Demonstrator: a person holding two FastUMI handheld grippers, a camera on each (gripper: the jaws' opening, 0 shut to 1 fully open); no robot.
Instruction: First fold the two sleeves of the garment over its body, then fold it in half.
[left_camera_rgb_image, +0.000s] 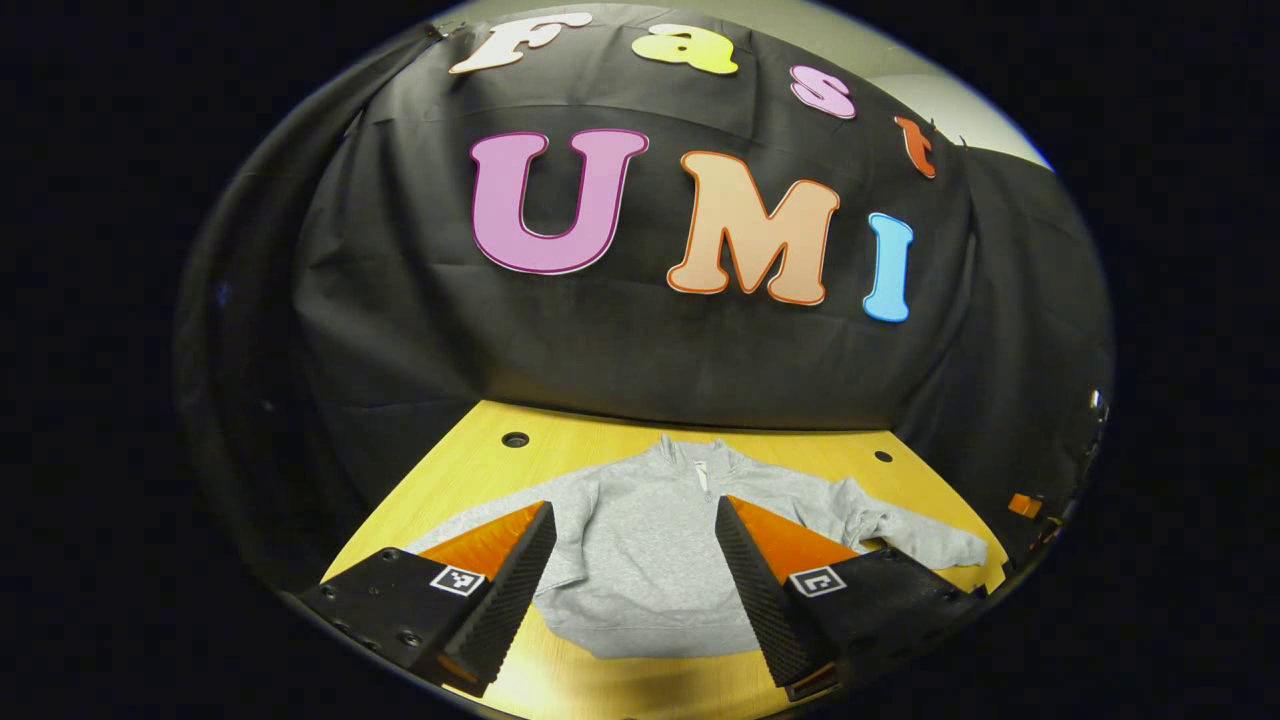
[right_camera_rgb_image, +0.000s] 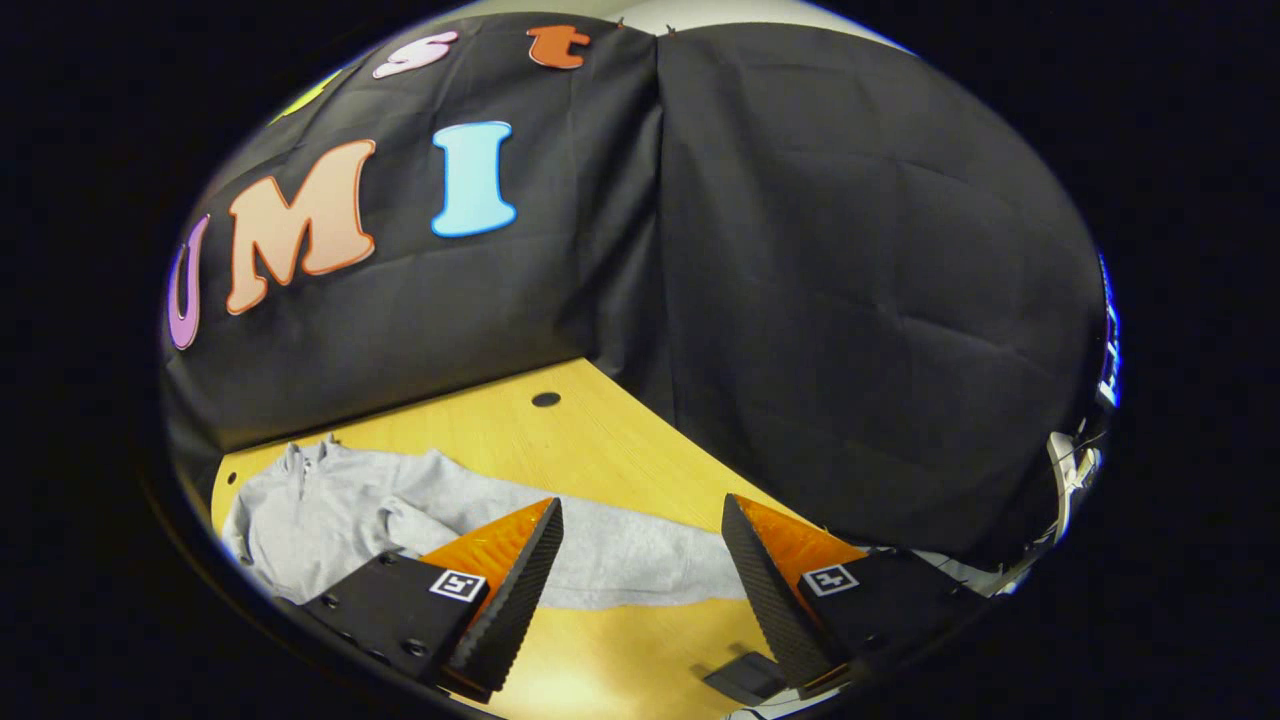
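Grey garment (left_camera_rgb_image: 650, 540) lies spread on the table (left_camera_rgb_image: 470, 460); left gripper (left_camera_rgb_image: 635, 520) and right gripper (right_camera_rgb_image: 640, 520) gape, holding nothing.

left tongs (left_camera_rgb_image: 635, 560) agape above sweatshirt (left_camera_rgb_image: 650, 560) | sweatshirt flat on table (left_camera_rgb_image: 470, 470), sleeves spread

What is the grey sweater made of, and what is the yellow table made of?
The sweater looks like soft knit cotton fleece: matte, heathered grey, with a ribbed hem and gentle wrinkles. The table looks like wood or wood-look laminate: faint grain lines, smooth with a slight sheen. Which one, the pictures can't settle.
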